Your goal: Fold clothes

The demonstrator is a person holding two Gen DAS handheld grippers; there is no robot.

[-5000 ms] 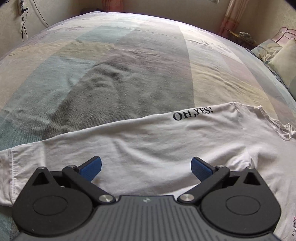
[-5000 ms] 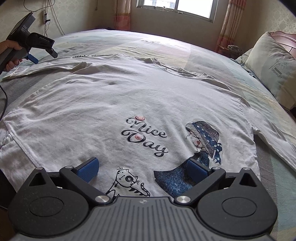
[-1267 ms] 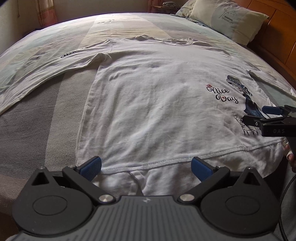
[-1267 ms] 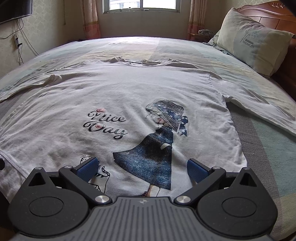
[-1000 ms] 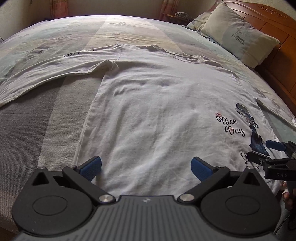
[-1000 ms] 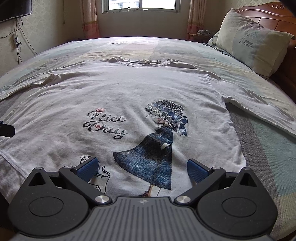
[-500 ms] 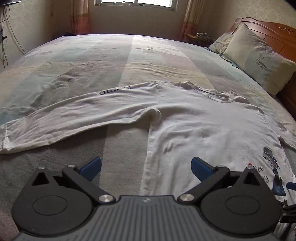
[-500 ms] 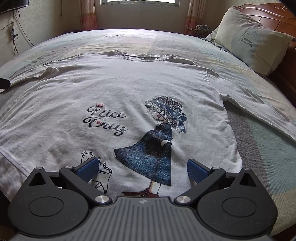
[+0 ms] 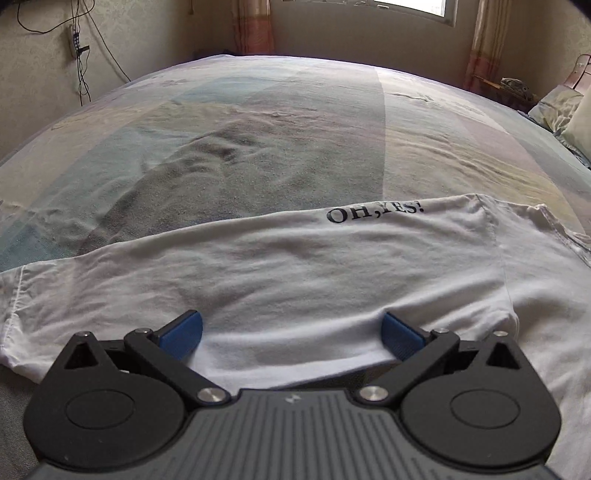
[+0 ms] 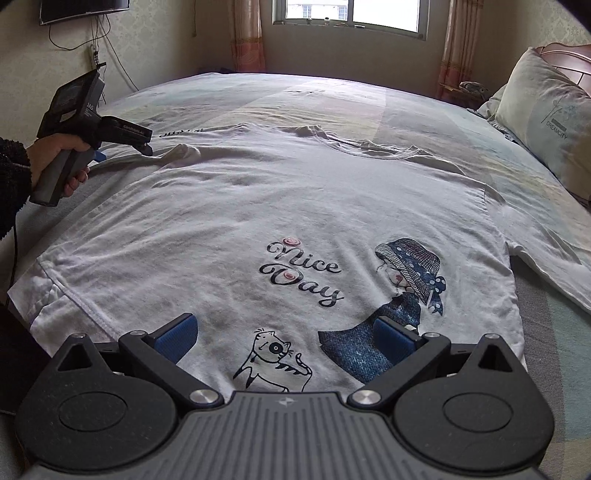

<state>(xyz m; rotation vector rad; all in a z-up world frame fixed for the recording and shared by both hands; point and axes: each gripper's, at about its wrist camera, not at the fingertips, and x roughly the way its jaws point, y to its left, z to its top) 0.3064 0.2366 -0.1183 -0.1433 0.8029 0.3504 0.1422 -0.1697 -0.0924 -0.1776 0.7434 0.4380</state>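
Note:
A white long-sleeved shirt (image 10: 295, 199) lies spread flat on the bed, front up, printed with "Nice Day", a girl in a blue hat and a small cat. Its left sleeve (image 9: 280, 266), marked "OH,YES!", stretches across the left wrist view. My left gripper (image 9: 291, 330) hangs open just over that sleeve near the armpit, nothing between its blue pads. In the right wrist view the left gripper (image 10: 146, 146) appears held by a hand at the far left. My right gripper (image 10: 284, 334) is open above the shirt's hem, over the cat print.
A striped pastel bedspread (image 9: 258, 140) covers the bed. A pillow (image 10: 550, 122) leans on the wooden headboard at the right. A window (image 10: 347, 14) and curtains stand at the far wall. Cables hang on the left wall (image 9: 79, 55). The shirt's right sleeve (image 10: 554, 258) trails off right.
My left gripper has swung away from the shirt's hem and moved up to the left sleeve. The right gripper has shifted slightly left along the hem. Both stay open.

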